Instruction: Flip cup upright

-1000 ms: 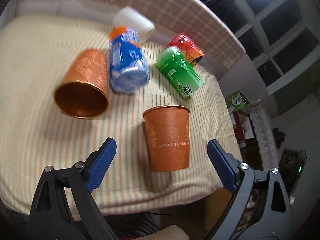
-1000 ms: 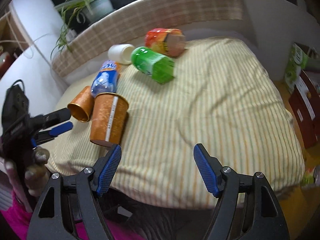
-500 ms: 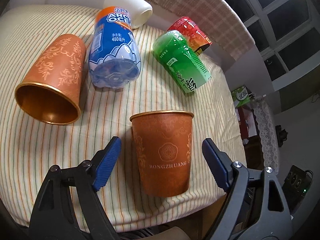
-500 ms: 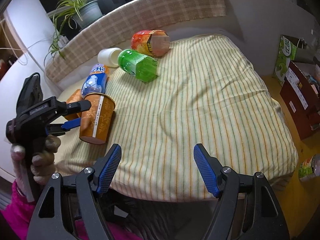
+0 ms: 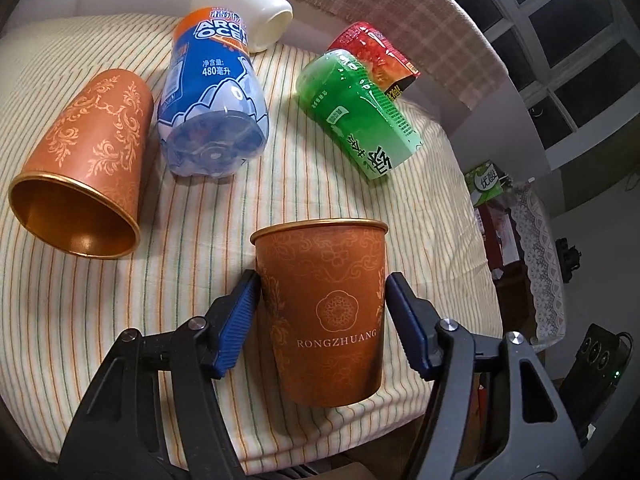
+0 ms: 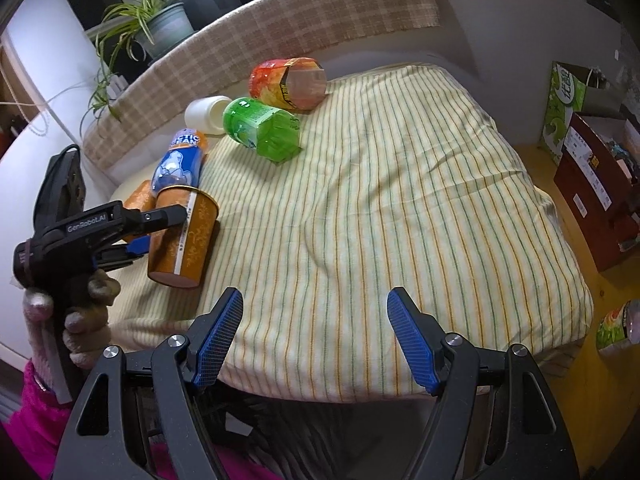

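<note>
Cup [image 5: 326,312]: light, thin-walled, likely crushable; hold mid-wall, gently.
Left gripper [image 5: 320,316]: pads touching both cup sides, lower centre.
Right gripper [image 6: 316,336]: spread wide, holding nothing.

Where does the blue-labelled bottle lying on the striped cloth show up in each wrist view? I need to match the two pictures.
Left wrist: the blue bottle lies upper centre-left, base toward the camera, beside the orange cup on its side.
Right wrist: the same bottle sits at left, just behind the upright orange cup that the left gripper is around.
Shared landmark: the green bottle lying on the cloth.
</note>
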### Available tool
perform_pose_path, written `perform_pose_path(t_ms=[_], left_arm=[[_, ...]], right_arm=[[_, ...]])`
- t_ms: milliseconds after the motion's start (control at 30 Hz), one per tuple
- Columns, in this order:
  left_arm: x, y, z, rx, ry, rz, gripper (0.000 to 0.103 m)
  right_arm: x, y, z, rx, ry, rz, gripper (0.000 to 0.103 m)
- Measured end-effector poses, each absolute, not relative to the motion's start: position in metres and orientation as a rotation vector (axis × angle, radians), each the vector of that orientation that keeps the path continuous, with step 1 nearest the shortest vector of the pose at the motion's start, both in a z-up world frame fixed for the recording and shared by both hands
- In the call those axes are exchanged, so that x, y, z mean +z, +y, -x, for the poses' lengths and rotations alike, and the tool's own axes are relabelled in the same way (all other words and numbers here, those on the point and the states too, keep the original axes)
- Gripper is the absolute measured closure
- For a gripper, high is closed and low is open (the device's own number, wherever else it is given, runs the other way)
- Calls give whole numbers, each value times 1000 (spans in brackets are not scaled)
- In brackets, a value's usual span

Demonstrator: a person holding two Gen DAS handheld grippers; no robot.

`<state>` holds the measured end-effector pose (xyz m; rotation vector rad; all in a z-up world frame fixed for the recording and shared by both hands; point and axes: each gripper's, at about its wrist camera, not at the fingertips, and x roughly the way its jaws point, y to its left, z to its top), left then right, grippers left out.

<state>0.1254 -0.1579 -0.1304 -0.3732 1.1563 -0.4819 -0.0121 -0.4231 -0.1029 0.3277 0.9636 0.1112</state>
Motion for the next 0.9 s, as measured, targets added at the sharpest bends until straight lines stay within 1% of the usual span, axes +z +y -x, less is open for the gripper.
perform_pose_path(t_ms=[433, 900], left_arm=[[-103, -155, -103, -440, 1014, 240, 37], [-90, -159, -85, -406, 899, 118, 37]], right_arm=[[-103, -414, 9, 111, 955, -314, 29], [-97, -410, 11, 79, 910, -296, 29]])
